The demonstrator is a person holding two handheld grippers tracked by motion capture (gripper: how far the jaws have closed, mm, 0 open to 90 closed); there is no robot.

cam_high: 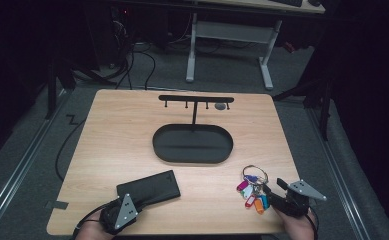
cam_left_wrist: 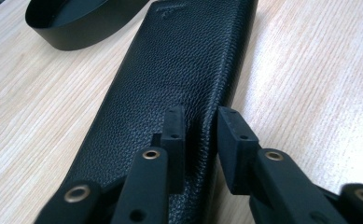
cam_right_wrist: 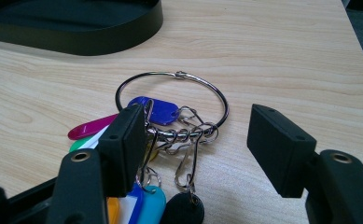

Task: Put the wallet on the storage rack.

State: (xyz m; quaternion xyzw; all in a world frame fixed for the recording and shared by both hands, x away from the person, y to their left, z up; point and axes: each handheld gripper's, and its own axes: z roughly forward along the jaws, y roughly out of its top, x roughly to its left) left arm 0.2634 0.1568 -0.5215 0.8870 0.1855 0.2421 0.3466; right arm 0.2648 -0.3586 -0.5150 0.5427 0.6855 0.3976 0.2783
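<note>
Black pebbled leather is sitting between the left tongs [cam_left_wrist: 200, 135], whose jaws are standing narrowly apart over the near right edge of the wallet [cam_left_wrist: 170, 88]; whether the pads are pressing it I cannot tell. A pinch this close to the edge is risking the wallet slipping free or pivoting when lifted. The right tongs [cam_right_wrist: 193, 144] are gaping wide around the key ring [cam_right_wrist: 172, 105] with its coloured tags, holding nothing; closing here may be catching only loose clips, letting the bunch swing. Farther off, the black tray [cam_high: 192, 144] and hook stand [cam_high: 196, 99] are waiting mid-desk [cam_high: 122, 125].
</note>
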